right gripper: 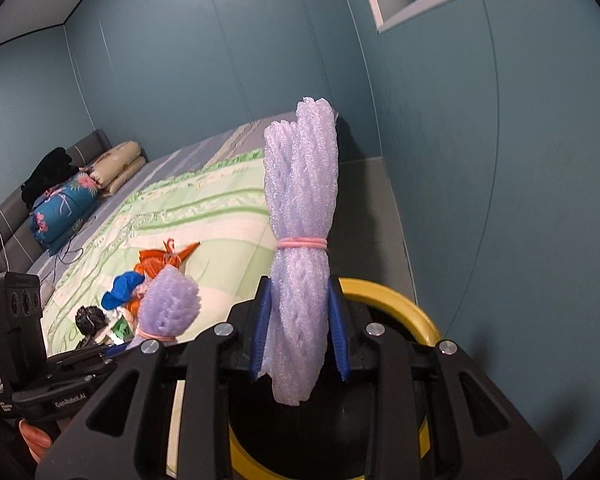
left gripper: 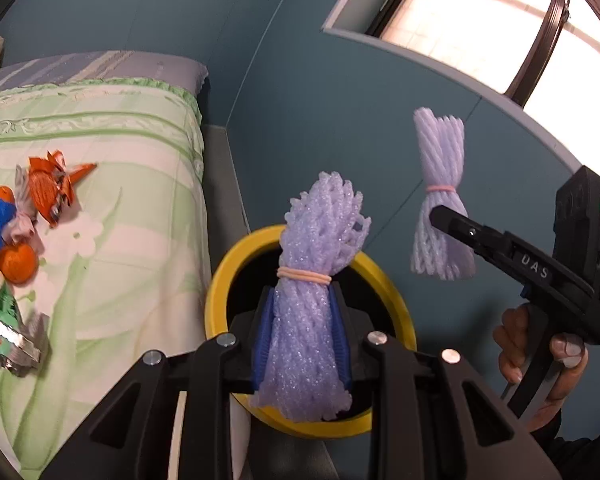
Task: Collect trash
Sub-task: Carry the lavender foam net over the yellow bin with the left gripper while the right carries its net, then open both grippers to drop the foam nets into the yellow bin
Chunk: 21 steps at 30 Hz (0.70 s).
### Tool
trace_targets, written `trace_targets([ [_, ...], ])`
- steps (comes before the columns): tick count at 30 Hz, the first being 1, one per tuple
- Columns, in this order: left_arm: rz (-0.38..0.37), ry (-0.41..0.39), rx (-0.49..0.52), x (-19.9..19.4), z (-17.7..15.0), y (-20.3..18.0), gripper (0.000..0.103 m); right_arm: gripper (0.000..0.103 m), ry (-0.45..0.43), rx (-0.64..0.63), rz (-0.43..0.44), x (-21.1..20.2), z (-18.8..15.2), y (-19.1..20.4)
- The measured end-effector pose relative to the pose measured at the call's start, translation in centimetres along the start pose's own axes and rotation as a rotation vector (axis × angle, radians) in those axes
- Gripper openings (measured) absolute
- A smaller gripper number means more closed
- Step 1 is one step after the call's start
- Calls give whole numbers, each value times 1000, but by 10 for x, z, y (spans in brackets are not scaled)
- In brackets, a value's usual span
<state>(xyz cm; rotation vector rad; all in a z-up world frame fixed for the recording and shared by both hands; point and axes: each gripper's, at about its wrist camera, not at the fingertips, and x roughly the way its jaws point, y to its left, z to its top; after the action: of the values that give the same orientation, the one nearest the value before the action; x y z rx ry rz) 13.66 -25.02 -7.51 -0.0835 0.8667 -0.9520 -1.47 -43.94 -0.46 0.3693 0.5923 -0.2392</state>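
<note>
Hovering over yellow bin rim (left gripper: 220, 280), left tool (left gripper: 304, 332), wall near

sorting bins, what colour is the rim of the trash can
Yellow; the trash can rim shows best in the left wrist view.

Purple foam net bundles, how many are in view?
2: one foam net bundle in the left hand-held gripper, one in the right hand-held gripper, both above the yellow bin.

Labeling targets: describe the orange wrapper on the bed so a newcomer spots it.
Start at the bed with the green floral quilt. A trash pile lies on it near the yellow bin. The orange wrapper sits at the pile's far edge: crinkled foil with a pointed tip, unlike the round orange fruit beside it.
</note>
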Motion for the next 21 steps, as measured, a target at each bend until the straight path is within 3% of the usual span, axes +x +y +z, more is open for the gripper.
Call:
trace_targets([
  [9,-10,37,11,16,-11,-5,27,26,63,8,-10,11,-11,-3],
  [11,-12,35,13,17,-12,-6,33,29,73,23,-13,13,-11,-7],
  [13,-11,27,9,17,-12,-6,52,32,85,51,-10,15,-10,-12],
  [15,-8,8,3,13,-13,-5,63,38,88,65,-5,15,-10,-17],
  [17,-3,-7,-8,9,-12,-4,69,50,86,74,2,15,-10,-18],
  [21,2,-27,-12,2,-9,-1,74,50,81,71,-9,14,-9,-18],
])
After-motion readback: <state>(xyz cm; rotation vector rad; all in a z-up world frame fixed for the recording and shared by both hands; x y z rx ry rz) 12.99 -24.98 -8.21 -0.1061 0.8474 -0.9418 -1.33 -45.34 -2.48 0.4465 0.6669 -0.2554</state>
